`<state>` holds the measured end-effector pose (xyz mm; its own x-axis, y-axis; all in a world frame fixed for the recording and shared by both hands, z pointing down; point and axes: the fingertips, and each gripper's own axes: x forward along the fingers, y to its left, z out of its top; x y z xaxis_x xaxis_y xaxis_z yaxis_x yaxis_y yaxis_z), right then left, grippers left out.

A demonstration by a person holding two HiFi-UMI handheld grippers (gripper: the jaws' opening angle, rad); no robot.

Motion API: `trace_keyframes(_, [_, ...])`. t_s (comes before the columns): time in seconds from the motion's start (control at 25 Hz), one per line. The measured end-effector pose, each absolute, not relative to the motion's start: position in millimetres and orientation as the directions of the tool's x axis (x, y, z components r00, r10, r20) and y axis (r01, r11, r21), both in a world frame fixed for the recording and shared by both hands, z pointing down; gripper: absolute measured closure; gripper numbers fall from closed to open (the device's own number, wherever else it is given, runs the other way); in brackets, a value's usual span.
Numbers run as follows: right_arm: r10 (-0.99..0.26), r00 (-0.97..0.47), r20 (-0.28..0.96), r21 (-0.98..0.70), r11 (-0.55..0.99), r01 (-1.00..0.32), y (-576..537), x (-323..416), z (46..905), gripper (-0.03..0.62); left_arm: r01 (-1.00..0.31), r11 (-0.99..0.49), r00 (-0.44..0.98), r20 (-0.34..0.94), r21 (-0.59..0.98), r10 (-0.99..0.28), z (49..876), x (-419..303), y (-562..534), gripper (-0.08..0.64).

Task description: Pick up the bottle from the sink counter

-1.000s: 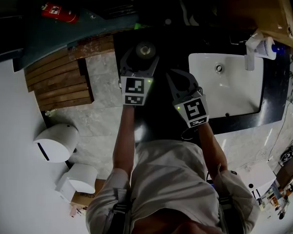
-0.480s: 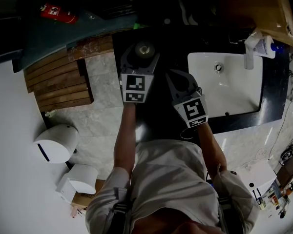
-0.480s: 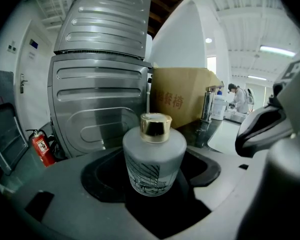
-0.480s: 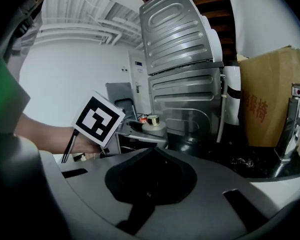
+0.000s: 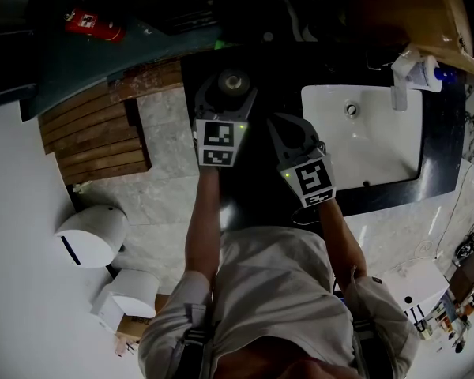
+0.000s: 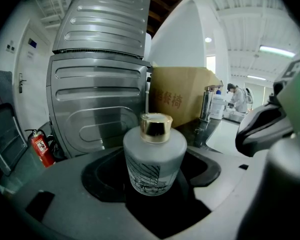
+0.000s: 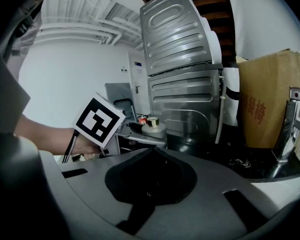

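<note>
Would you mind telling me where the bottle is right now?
The bottle sits between the jaws of the left hand-held gripper, over the dark counter to the left of the white sink.

The frosted white glass bottle (image 6: pixel 155 159) carries a dark line drawing of a sailing ship and a shiny gold cap (image 6: pixel 156 127). The grey plastic left gripper (image 5: pixel 230 87) bears a marker cube (image 5: pixel 218 143) patterned in black-and-white squares. The ribbed metal panel (image 6: pixel 97 99) is silver, the cardboard box (image 6: pixel 182 100) brown with red characters, and the fire extinguisher (image 6: pixel 41 148) red.
</note>
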<state>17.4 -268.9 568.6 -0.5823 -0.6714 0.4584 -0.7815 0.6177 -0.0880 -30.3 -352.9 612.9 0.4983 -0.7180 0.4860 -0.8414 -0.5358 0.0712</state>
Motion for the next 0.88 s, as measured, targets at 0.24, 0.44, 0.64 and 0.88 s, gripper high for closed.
trace_keyframes(0.24, [-0.684, -0.571, 0.455, -0.077, 0.608, -0.790, -268, 23, 565, 0.598, -0.842, -0.535, 0.497, 0.488, 0.071, -0.718, 613, -29, -351, 0.239])
trace_keyframes(0.44, [-0.694, -0.563, 0.450, -0.065, 0.603, -0.795, -266, 27, 561, 0.598, -0.842, -0.535, 0.497, 0.485, 0.067, -0.720, 613, -28, -347, 0.239])
trace_keyframes(0.64, [-0.703, -0.558, 0.441, -0.056, 0.599, -0.799, -262, 29, 555, 0.598, -0.838, -0.542, 0.506, 0.467, 0.067, -0.725, 605, -26, -343, 0.239])
trace_keyframes(0.88, [-0.716, -0.556, 0.422, -0.036, 0.599, -0.800, -258, 29, 543, 0.598, -0.835, -0.547, 0.513, 0.446, 0.063, -0.733, 589, -28, -334, 0.239])
